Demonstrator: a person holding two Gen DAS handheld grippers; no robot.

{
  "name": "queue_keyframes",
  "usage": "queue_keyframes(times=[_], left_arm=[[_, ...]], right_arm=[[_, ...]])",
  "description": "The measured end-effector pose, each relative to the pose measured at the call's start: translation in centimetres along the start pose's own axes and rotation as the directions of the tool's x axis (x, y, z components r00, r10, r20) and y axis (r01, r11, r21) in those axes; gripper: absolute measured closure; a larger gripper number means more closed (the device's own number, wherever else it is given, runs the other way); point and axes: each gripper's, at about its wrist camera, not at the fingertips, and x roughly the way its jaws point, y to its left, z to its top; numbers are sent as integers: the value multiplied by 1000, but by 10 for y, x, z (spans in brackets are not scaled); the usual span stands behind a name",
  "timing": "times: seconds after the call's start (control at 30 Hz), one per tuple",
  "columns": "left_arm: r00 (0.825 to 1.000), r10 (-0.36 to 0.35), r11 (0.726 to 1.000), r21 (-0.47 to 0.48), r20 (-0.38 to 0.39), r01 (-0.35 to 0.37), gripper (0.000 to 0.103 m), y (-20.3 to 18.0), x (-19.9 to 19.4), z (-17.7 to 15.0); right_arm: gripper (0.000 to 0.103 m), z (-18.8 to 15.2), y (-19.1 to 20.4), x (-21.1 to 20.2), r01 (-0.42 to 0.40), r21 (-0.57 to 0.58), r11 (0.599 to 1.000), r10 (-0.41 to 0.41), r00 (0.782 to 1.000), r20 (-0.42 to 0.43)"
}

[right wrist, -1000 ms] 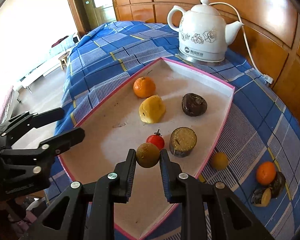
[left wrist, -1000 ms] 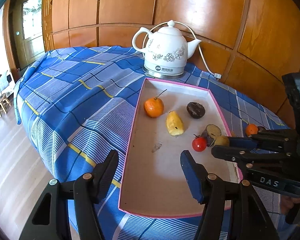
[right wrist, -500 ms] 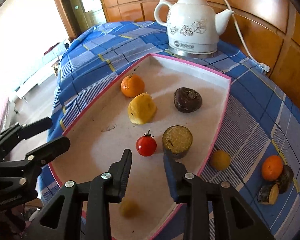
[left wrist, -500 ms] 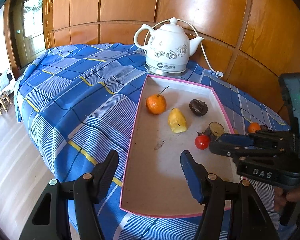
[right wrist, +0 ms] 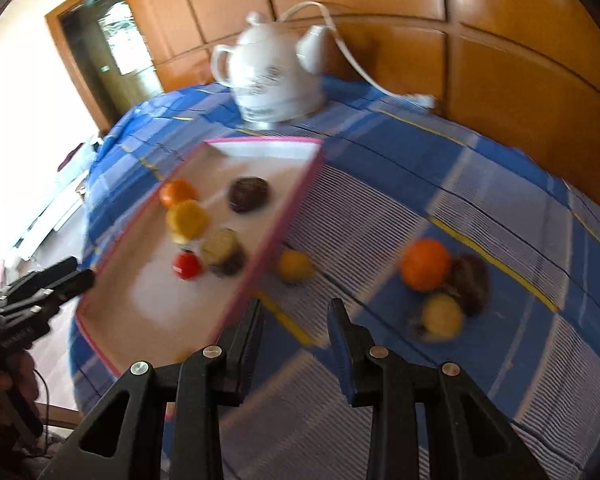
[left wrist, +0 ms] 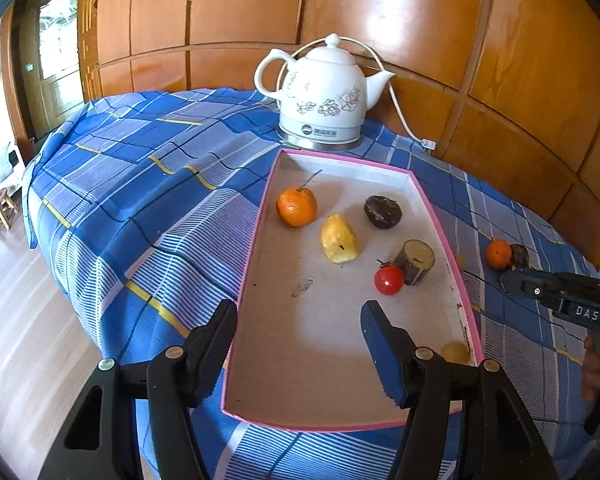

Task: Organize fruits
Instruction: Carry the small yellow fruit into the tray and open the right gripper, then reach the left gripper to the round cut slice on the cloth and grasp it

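Observation:
A pink-rimmed tray (left wrist: pixel 256 248) (right wrist: pixel 288 216) holds an orange (left wrist: pixel 297 207), a yellow piece (left wrist: pixel 339 238), a dark passion fruit (left wrist: pixel 383 211), a cut fruit half (left wrist: pixel 416 256), a cherry tomato (left wrist: pixel 389 279) and a small brownish fruit (left wrist: pixel 455 353) at its near right corner. On the cloth lie a small yellow fruit (right wrist: pixel 296 266), an orange (right wrist: pixel 426 265), a dark fruit (right wrist: pixel 471 284) and a cut half (right wrist: pixel 440 316). My left gripper (left wrist: pixel 298 344) is open over the tray's near end. My right gripper (right wrist: pixel 296 320) is open and empty over the cloth, right of the tray.
A white electric kettle (left wrist: pixel 326 94) with its cord stands behind the tray. The round table has a blue checked cloth (left wrist: pixel 140 184). Wood panelling runs behind. The table edge drops to the floor at the left. The right wrist view is motion-blurred.
My right gripper opened and dropped the small brownish fruit into the tray's near corner. It then swung right, off the tray toward the fruits on the cloth. The left gripper stayed open.

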Motion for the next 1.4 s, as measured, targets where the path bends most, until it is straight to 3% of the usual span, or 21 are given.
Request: queue_keyframes(times=[0.33,0.53,0.77,1.0,1.2,1.4], left_arm=[[1000,-10,1000,17,-17,10,38,-6,2,-2],[999,-12,1000,10,-30,12,38,-4,5,-3],[999,-15,1000,6,-38,16,38,-5,8,-2],[999,-22,999,25,-48,23,38,-12,11,-1],[997,-62,995,69,-53,66,38,-27,13,4],[990,-132,977,162,-49,139,38,-62,10,13]], right_arm=[[72,12,11,32,19,-103,994,-24,999,-39],[72,21,24,55,51,-284,958,-73,995,-68],[72,28,35,71,25,-415,910,-74,992,-103],[76,25,26,67,12,-351,936,-52,993,-105],[76,-10,5,34,-57,-305,951,-2,981,-192],[76,-38,-36,9,-17,-223,975,-33,975,-221]])
